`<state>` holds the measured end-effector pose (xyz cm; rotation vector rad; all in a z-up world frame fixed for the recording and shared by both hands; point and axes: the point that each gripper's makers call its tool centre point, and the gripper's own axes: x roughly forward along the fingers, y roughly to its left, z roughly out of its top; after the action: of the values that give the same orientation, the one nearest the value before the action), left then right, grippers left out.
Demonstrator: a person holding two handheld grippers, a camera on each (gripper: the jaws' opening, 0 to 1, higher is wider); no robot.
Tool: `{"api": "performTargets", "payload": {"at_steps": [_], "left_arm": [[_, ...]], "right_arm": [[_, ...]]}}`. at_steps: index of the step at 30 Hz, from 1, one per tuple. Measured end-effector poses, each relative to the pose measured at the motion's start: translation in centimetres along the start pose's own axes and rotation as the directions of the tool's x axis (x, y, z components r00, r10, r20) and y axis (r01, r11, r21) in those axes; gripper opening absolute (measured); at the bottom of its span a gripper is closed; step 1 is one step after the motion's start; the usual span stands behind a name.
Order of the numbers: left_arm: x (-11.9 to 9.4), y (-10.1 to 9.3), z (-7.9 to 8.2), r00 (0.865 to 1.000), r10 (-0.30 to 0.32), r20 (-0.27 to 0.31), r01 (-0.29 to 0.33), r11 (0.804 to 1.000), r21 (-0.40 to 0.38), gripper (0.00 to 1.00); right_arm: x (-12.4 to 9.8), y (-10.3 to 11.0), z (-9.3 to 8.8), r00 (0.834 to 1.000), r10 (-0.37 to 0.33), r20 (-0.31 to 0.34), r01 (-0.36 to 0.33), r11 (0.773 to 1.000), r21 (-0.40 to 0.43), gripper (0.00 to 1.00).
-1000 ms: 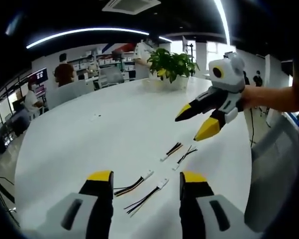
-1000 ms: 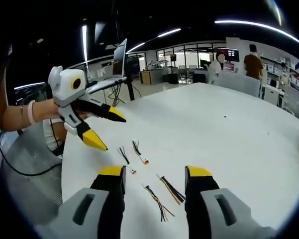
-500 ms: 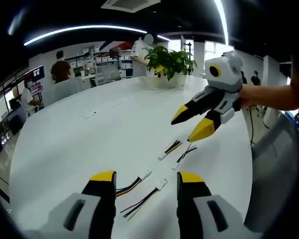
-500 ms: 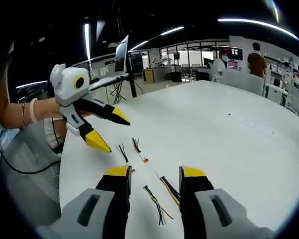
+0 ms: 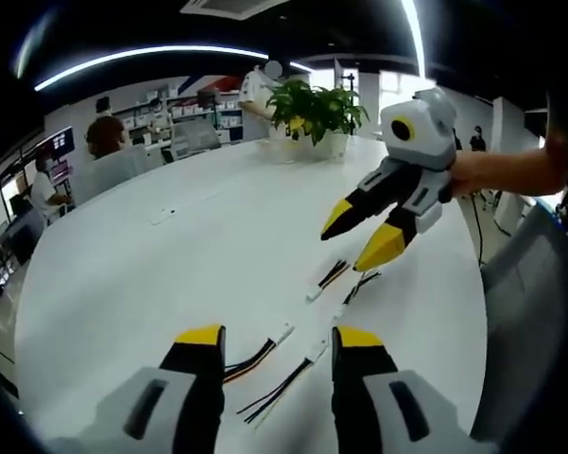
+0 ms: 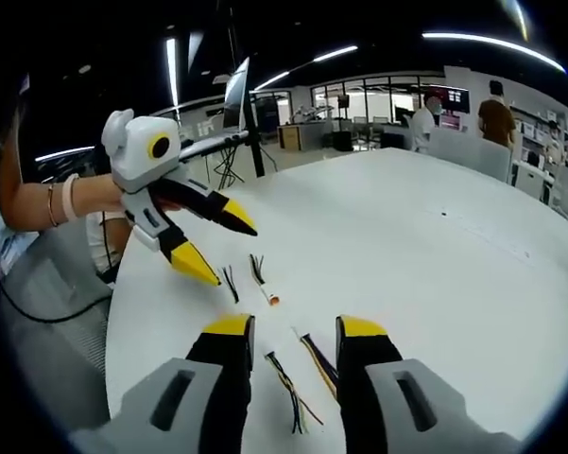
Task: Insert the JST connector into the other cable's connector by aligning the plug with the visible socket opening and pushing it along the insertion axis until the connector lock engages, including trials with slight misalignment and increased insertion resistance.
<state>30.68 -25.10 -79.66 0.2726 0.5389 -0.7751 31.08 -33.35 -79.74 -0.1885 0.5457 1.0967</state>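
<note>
White round table carries everything; potted plant sits at its far edge. Left gripper hangs jaws spread, holding nothing, just above the near pair of cables, which lie between its tips. Right gripper hovers jaws parted and empty over the far pair, toward the plant. In the right gripper view the same right gripper brackets two cables. Judgement: pigtails look featherweight and floppy, wires give no push stiffness; grip the small white connector housing, not the leads; plastic likely slick, lock tab fragile.
</note>
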Motion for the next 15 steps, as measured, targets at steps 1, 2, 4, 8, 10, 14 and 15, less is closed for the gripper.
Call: {"api": "performTargets", "payload": {"at_steps": [1, 2, 4, 8, 10, 14, 15], "left_arm": [[0.1, 0.0, 0.0, 1.0, -0.002, 0.0, 0.002, 1.0, 0.002, 0.38], [0.2, 0.0, -0.1, 1.0, -0.006, -0.004, 0.006, 1.0, 0.006, 0.38], [0.4, 0.0, -0.3, 1.0, -0.012, -0.012, 0.013, 1.0, 0.02, 0.37], [0.8, -0.1, -0.7, 0.999, -0.024, -0.037, 0.026, 0.999, 0.046, 0.36], [0.9, -0.1, -0.8, 0.999, -0.026, -0.043, 0.028, 0.998, 0.054, 0.36], [1.1, -0.2, -0.8, 0.998, -0.034, -0.045, 0.037, 0.998, 0.059, 0.35], [1.1, -0.2, -0.9, 0.998, -0.036, -0.047, 0.039, 0.997, 0.062, 0.34]], "right_arm": [[0.1, 0.0, -0.1, 1.0, 0.003, -0.003, -0.003, 1.0, -0.004, 0.31], [0.1, 0.0, -0.1, 1.0, 0.006, -0.005, -0.006, 1.0, -0.008, 0.3], [0.3, -0.1, -0.3, 1.0, 0.011, -0.012, -0.011, 1.0, -0.019, 0.29], [0.5, -0.1, -0.6, 0.999, 0.026, -0.026, -0.027, 0.999, -0.04, 0.27], [0.7, -0.3, -0.8, 0.999, 0.031, -0.036, -0.032, 0.998, -0.049, 0.27], [0.9, -0.3, -1.1, 0.998, 0.037, -0.048, -0.04, 0.997, -0.063, 0.27], [1.0, -0.4, -1.2, 0.998, 0.038, -0.053, -0.042, 0.997, -0.071, 0.26]]}}
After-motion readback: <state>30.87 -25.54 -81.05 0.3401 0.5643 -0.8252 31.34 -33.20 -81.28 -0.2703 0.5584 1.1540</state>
